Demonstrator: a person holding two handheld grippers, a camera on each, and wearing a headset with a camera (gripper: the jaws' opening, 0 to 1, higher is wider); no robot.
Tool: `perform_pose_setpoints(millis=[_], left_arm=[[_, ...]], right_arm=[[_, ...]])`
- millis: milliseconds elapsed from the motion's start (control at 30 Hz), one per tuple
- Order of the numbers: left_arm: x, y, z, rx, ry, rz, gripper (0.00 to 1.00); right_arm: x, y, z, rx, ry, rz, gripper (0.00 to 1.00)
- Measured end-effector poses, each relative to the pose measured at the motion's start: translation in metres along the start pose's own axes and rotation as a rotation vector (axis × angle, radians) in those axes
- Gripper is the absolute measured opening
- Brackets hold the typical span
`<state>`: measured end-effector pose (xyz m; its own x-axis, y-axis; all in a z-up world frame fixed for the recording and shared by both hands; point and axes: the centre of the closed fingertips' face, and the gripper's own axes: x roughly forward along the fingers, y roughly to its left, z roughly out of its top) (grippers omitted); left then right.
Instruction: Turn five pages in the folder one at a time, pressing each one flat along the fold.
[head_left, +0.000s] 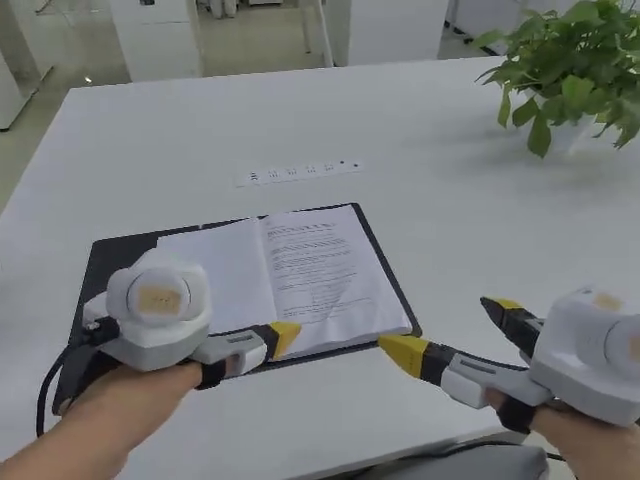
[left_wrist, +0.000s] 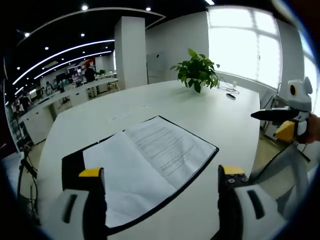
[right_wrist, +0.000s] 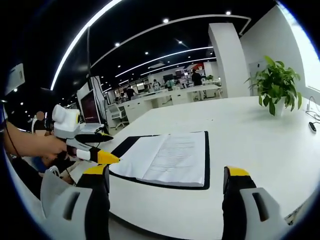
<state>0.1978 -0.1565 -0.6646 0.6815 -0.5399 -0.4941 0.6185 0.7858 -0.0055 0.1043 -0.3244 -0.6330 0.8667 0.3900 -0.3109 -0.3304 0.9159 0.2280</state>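
While a potted plant (head_left: 570, 75) and socket strip (head_left: 297, 172) sit beyond, the open folder (head_left: 300, 275) lies wide left-right, spine pointing away; left gripper (left_wrist: 161, 175) and right gripper (right_wrist: 165, 172) gape empty.

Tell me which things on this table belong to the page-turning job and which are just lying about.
For the job: folder, open pages, left gripper, right gripper.
Lying about: potted plant, socket strip.
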Motion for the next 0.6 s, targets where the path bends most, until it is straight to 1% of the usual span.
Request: perform_pose_setpoints(millis=[67, 133, 200, 267, 433, 467, 500, 533, 567, 600], left_arm=[[0.014, -0.006, 0.0, 0.02, 0.014, -0.017, 0.9], [0.025, -0.01, -0.001, 0.023, 0.02, -0.023, 0.88], [0.037, -0.016, -0.002, 0.021, 0.026, -0.04, 0.87], [0.05, -0.023, -0.005, 0.021, 0.042, -0.053, 0.84], [0.078, -0.045, -0.01, 0.029, 0.06, -0.083, 0.79], [0.082, -0.048, -0.011, 0.031, 0.062, -0.085, 0.78], [0.087, -0.05, -0.013, 0.03, 0.064, -0.088, 0.78], [0.092, -0.053, -0.015, 0.026, 0.069, -0.095, 0.78], [0.098, -0.059, -0.017, 0.017, 0.077, -0.109, 0.79], [0.104, -0.063, -0.017, 0.016, 0.077, -0.111, 0.79]], right_arm=[[0.0, -0.001, -0.001, 0.006, 0.002, -0.007, 0.94], [0.0, -0.003, -0.001, 0.004, 0.0, -0.016, 0.94], [0.0, -0.004, 0.0, 0.016, -0.005, -0.02, 0.93], [-0.001, -0.003, 0.001, 0.023, -0.01, -0.019, 0.93], [0.0, -0.001, 0.001, 0.023, -0.016, -0.014, 0.92], [0.0, -0.001, 0.0, 0.024, -0.017, -0.014, 0.92], [0.0, 0.0, 0.0, 0.025, -0.014, -0.011, 0.92], [0.001, 0.001, -0.003, 0.025, 0.002, -0.003, 0.92], [0.001, 0.001, -0.005, 0.025, 0.011, -0.003, 0.92], [0.0, 0.002, -0.005, 0.023, 0.009, 0.0, 0.92]])
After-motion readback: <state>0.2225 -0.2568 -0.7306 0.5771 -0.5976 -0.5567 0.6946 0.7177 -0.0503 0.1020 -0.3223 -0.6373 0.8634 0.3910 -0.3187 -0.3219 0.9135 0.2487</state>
